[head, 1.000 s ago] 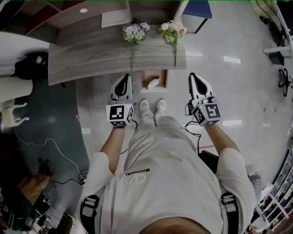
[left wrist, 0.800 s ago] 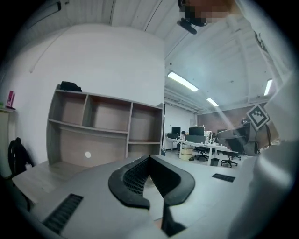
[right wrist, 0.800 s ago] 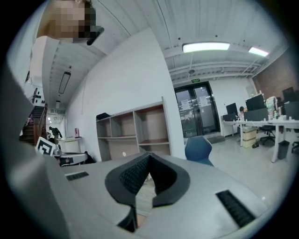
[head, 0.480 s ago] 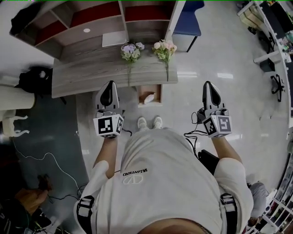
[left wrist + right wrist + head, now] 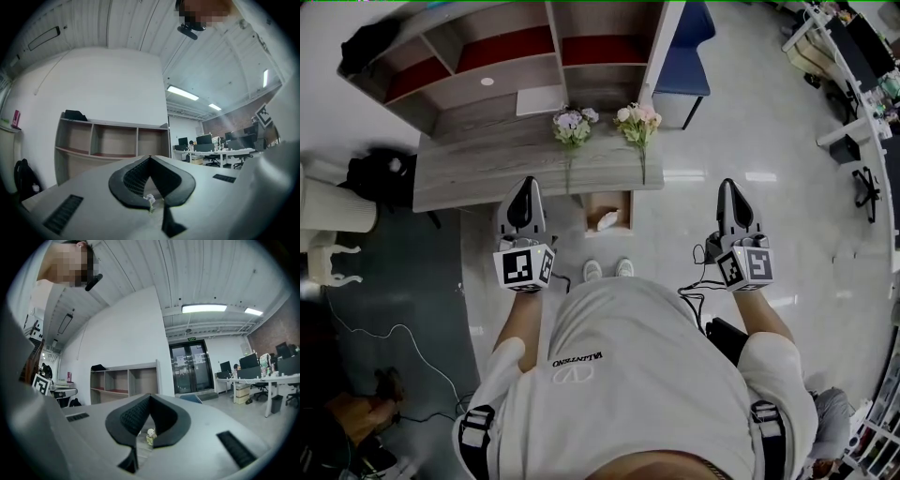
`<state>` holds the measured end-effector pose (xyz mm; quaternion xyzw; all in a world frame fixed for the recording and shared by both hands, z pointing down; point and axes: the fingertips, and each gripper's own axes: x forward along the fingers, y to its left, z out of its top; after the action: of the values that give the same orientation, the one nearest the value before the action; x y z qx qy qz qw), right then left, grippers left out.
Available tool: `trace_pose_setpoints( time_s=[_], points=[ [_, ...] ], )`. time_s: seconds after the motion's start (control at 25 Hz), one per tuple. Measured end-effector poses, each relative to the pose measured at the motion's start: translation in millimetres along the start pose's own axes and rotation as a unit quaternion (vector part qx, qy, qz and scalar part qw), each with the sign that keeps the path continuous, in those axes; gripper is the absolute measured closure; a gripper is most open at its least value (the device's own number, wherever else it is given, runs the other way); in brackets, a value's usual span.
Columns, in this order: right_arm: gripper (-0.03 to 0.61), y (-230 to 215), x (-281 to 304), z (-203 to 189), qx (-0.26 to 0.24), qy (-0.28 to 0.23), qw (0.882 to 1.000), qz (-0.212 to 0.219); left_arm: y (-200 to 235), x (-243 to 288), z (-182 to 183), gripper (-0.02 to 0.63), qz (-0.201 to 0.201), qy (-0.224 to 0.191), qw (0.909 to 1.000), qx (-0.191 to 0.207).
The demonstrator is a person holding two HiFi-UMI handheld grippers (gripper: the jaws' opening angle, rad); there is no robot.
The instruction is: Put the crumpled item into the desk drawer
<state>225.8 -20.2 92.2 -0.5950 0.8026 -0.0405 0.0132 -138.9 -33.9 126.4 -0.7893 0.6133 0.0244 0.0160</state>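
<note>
In the head view a white crumpled item (image 5: 608,220) lies inside the open wooden drawer (image 5: 592,212) that sticks out from under the front of the grey wood desk (image 5: 478,171). My left gripper (image 5: 523,182) is held in the air left of the drawer, jaws shut and empty. My right gripper (image 5: 727,184) hangs over the floor to the right of the desk, also shut and empty. In the left gripper view the gripper (image 5: 150,157) points level at the shelves; the right gripper (image 5: 150,395) points the same way in its own view.
Two bunches of flowers (image 5: 573,122) (image 5: 638,118) stand on the desk. An open shelf unit (image 5: 506,56) rises behind it, with a blue chair (image 5: 686,36) at its right. A black bag (image 5: 382,173) sits left of the desk. Cables (image 5: 394,333) lie on the floor.
The person has stepped back from the desk, so the drawer sits farther from the feet. Both grippers have spread apart, staying shut and empty. More of the shelves shows.
</note>
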Motion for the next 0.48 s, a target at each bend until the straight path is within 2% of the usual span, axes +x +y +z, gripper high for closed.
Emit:
trace_pose_setpoints(
  time_s=[0.48],
  points=[
    [0.578,14.6,0.2,-5.5,0.003,0.006,1.000,0.013,5.2,-12.9,4.5,0.612,0.009,-0.001,0.9999,-0.006]
  ],
)
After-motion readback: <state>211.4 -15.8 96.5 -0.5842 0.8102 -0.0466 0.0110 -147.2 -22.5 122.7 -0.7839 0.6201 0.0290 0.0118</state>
